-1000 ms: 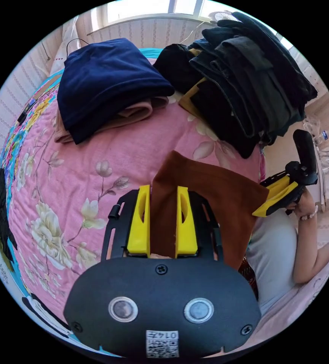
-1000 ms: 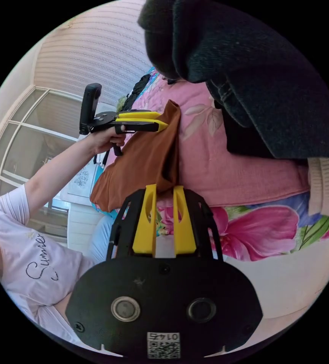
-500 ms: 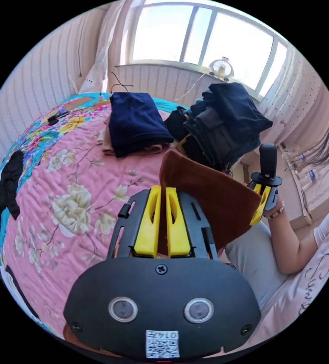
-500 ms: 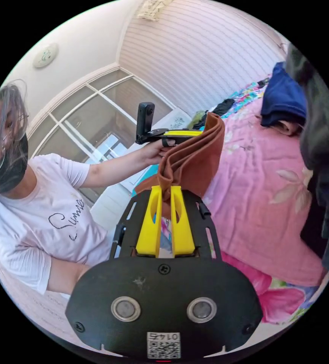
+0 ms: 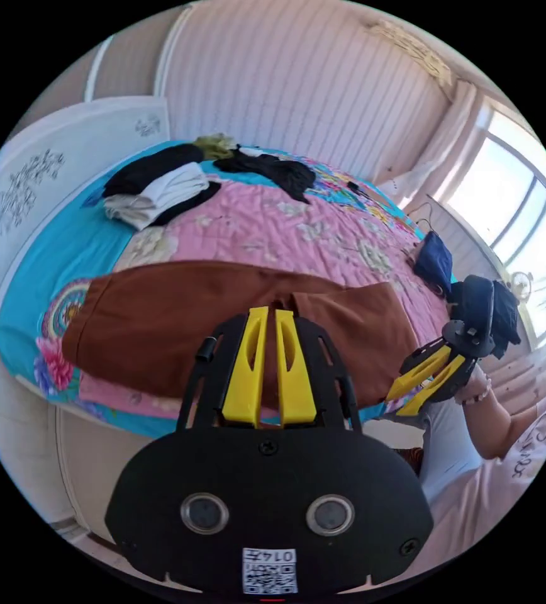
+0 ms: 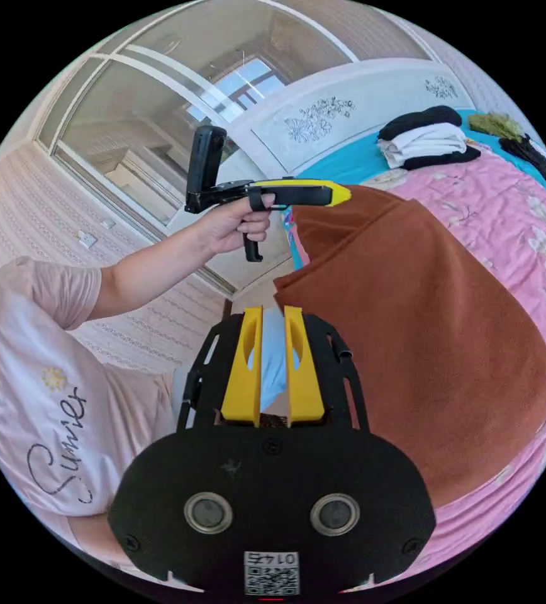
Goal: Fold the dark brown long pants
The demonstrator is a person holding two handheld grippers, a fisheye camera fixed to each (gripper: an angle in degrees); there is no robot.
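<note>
- Left yellow-jawed hand-held gripper (image 5: 267, 311): jaws nearly together, a thin gap between them, over the near edge of the dark brown long pants (image 5: 178, 327); whether they pinch the cloth cannot be told.
- Right yellow-jawed gripper (image 6: 273, 309): jaws parted, nothing between them, just beside the pants' corner.
- Pants: spread flat across the pink floral quilt (image 5: 273, 226), along the bed's near edge.
- Folded white-and-black clothes (image 5: 156, 189): by the white headboard (image 5: 34, 182).
- Navy folded garment (image 5: 435, 264): far side, partly hidden.
</note>
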